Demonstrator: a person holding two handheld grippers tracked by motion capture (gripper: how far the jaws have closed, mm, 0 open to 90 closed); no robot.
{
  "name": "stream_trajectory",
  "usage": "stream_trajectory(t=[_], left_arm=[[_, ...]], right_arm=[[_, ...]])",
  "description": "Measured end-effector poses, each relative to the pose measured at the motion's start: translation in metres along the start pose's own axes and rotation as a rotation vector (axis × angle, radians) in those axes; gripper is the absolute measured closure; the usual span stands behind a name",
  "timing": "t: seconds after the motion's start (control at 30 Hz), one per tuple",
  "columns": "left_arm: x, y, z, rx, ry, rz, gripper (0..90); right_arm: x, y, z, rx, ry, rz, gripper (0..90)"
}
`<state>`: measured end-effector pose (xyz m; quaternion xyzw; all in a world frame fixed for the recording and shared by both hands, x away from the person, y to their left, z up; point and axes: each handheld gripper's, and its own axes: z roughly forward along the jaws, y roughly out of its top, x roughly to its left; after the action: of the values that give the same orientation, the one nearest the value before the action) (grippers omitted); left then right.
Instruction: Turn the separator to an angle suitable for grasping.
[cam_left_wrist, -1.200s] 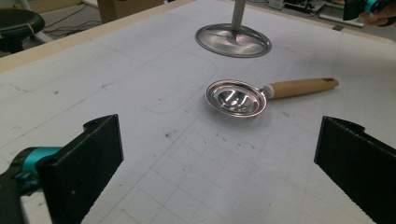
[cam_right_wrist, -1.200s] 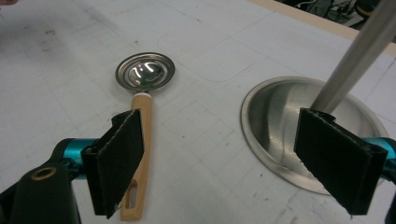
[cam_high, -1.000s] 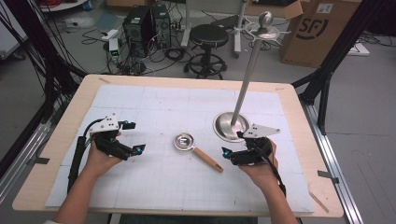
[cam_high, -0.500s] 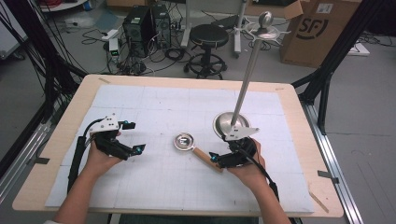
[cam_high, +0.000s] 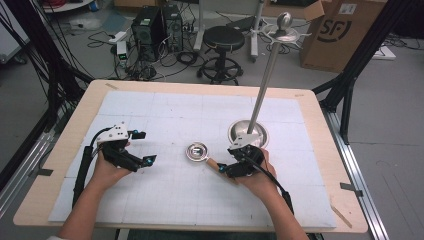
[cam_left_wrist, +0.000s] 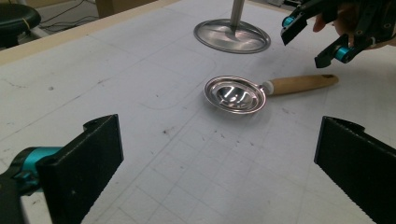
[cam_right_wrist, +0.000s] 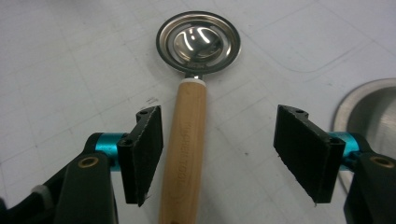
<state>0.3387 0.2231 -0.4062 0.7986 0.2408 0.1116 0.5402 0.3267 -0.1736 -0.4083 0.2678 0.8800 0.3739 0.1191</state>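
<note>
Spoon (cam_right_wrist: 189, 126) with a wooden handle is lying flat on the white mat (cam_high: 165, 200) in the middle of the desk (cam_high: 320, 107).

The right hand-held gripper (cam_right_wrist: 219, 154) is sitting low over the handle with its jaws wide apart. The handle is lying between them, close to one jaw, and nothing is being squeezed. The shiny round bowl of the spoon is pointing away from that gripper. The left hand-held gripper (cam_high: 141, 147) is resting well off to the left, jaws wide open too, and it is holding nothing. A tall metal stand (cam_high: 248, 133) is standing on its round base just beside the right gripper.
</note>
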Motion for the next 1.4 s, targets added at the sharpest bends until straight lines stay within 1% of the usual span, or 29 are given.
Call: stream_trajectory(t=[0.13, 0.17, 0.2, 0.23, 0.3, 0.33, 0.37, 0.43, 0.5, 0.57, 0.63, 0.73, 0.87, 1.0, 1.17, 1.23, 1.3, 1.4], left_arm=[[0.0, 0.001, -0.001, -0.01, 0.002, -0.001, 1.7], [0.0, 0.001, -0.001, -0.01, 0.002, -0.001, 1.7], [0.0, 0.0, -0.001, -0.009, 0.001, 0.0, 1.7], [0.001, 0.0, -0.001, -0.006, 0.002, 0.001, 1.8], [0.0, 0.0, -0.001, -0.006, 0.001, -0.001, 1.7], [0.0, 0.0, -0.001, -0.005, 0.001, 0.005, 1.7], [0.0, 0.001, -0.001, -0.006, 0.001, 0.004, 1.8], [0.0, 0.001, -0.001, -0.007, 0.0, 0.005, 1.8], [0.0, 0.001, -0.001, -0.011, 0.001, 0.002, 1.7], [0.001, 0.001, -0.001, -0.012, 0.002, 0.002, 1.8], [0.001, 0.001, -0.001, -0.011, 0.002, 0.002, 1.8], [0.001, 0.0, -0.001, -0.011, 0.001, 0.0, 1.8], [0.001, 0.001, -0.001, -0.011, 0.004, 0.002, 1.8], [0.001, 0.001, -0.001, -0.011, 0.005, 0.002, 1.8], [0.001, 0.0, -0.001, -0.01, 0.004, 0.003, 1.8], [0.001, 0.0, -0.001, -0.01, 0.004, 0.002, 1.8], [0.001, 0.0, -0.001, -0.01, 0.004, 0.002, 1.8], [0.001, 0.0, -0.001, -0.01, 0.003, 0.002, 1.8]], right_arm=[[0.003, 0.001, 0.006, 0.04, 0.018, -0.017, 34.8], [0.003, 0.001, 0.006, 0.04, 0.018, -0.017, 34.8], [0.004, 0.0, 0.009, 0.057, 0.029, -0.022, 35.4], [0.005, 0.0, 0.01, 0.059, 0.031, -0.02, 35.9], [0.005, 0.0, 0.01, 0.064, 0.026, -0.022, 36.7], [0.006, 0.0, 0.012, 0.073, 0.027, -0.026, 39.1], [0.007, 0.0, 0.013, 0.079, 0.025, -0.03, 39.5], [0.007, -0.001, 0.015, 0.095, 0.023, -0.029, 43.3], [0.007, -0.001, 0.017, 0.111, 0.016, -0.011, 46.6], [0.007, -0.001, 0.017, 0.121, 0.026, 0.012, 50.4], [0.007, -0.001, 0.018, 0.126, 0.03, 0.021, 51.9], [0.009, 0.0, 0.019, 0.129, 0.025, 0.012, 52.7], [0.012, 0.0, 0.021, 0.15, 0.014, -0.01, 54.9], [0.015, 0.001, 0.022, 0.162, 0.005, -0.019, 56.6], [0.019, 0.002, 0.025, 0.166, -0.024, -0.022, 58.8], [0.021, 0.002, 0.026, 0.177, -0.024, -0.026, 60.2], [0.021, 0.002, 0.027, 0.184, -0.032, -0.024, 60.3], [0.022, 0.002, 0.029, 0.19, -0.039, -0.04, 59.4]])
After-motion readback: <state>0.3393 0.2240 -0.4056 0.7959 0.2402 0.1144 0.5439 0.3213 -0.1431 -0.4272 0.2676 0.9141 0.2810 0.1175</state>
